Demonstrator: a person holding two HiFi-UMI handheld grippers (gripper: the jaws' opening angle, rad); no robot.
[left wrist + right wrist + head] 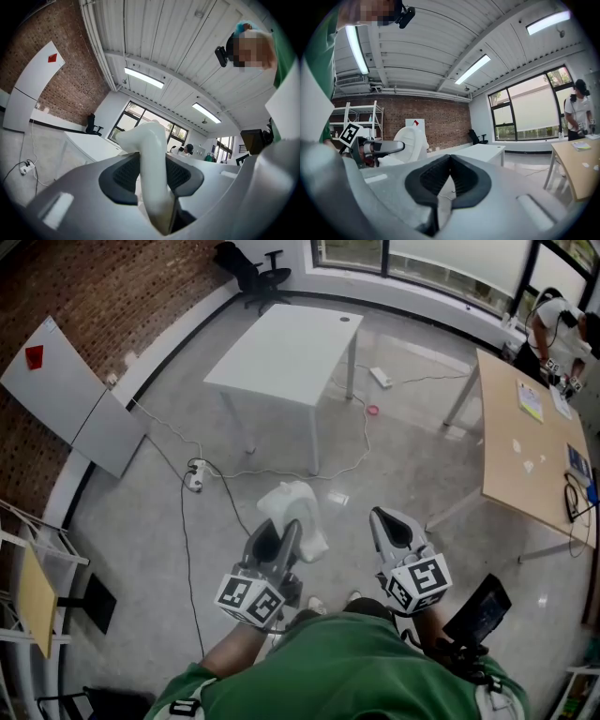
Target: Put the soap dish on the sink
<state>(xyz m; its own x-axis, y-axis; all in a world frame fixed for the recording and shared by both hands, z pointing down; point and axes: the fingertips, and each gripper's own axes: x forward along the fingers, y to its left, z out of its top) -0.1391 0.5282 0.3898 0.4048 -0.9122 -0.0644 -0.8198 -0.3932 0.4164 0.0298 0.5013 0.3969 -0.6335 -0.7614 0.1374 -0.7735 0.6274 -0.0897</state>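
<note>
The person's left gripper (278, 538) is clamping a white, smooth, curved plastic soap dish (151, 154) between its dark ribbed pads, gripping it by one edge so that the rest of the dish is sticking out ahead of the jaws. That hold is probably meant to let the dish be carried and later set down flat. The right gripper (450, 164) is sitting closed with its pads meeting and nothing between them, held alongside as if it is not needed for the carry. Both grippers are pointing roughly level in front of the person's green top, above a bare grey floor. A white rectangular table (286, 352) and a light wooden table (530, 456) are standing well ahead, but no sink is showing in any view, so the dish seems to be in transit towards it.
</note>
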